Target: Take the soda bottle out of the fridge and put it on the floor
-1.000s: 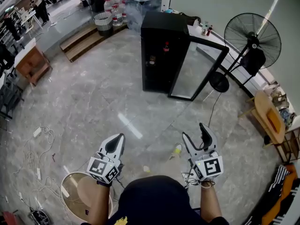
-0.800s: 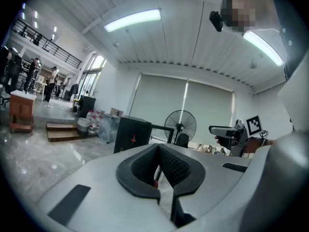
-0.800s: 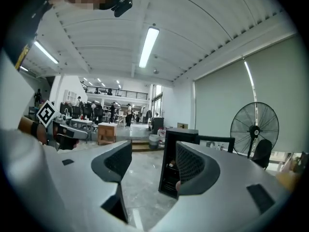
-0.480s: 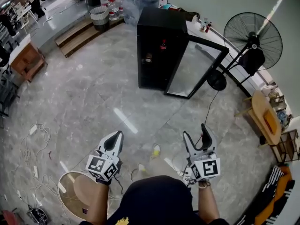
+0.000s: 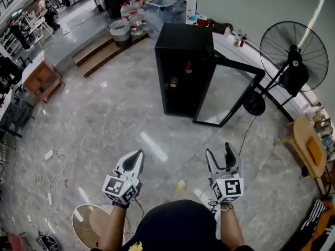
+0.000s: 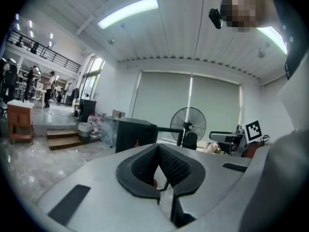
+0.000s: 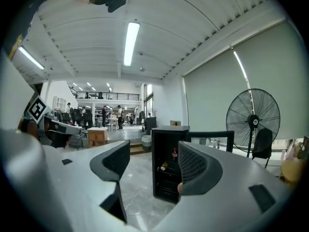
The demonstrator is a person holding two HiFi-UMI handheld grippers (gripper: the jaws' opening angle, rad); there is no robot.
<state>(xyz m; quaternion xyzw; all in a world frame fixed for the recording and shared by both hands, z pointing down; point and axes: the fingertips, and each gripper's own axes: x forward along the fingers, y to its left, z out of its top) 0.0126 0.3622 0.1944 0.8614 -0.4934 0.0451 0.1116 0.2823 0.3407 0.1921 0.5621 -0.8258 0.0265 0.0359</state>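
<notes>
The black fridge (image 5: 183,46) stands across the grey floor with its glass door (image 5: 230,95) swung open to the right. A red-capped soda bottle (image 5: 189,67) stands upright on an upper shelf, and another small item (image 5: 172,81) lies on the shelf below. Both grippers are held low and well short of the fridge. My left gripper (image 5: 137,155) is shut with nothing in it. My right gripper (image 5: 220,153) is open and empty. In the right gripper view, the fridge (image 7: 166,129) and bottle (image 7: 174,154) show between the jaws of the right gripper (image 7: 153,151). The left gripper (image 6: 158,147) partly hides the fridge (image 6: 135,133).
A tall standing fan (image 5: 293,56) is right of the fridge door, its cord trailing on the floor. A wooden chair (image 5: 309,145) stands far right. A round stool (image 5: 89,224) and loose cables (image 5: 49,171) lie at lower left. Water jugs and a bin (image 5: 121,30) stand behind wooden steps (image 5: 99,54).
The view has swayed as the person steps. Both grippers keep their place low in front, left shut and right open. The fridge stays about as far off.
</notes>
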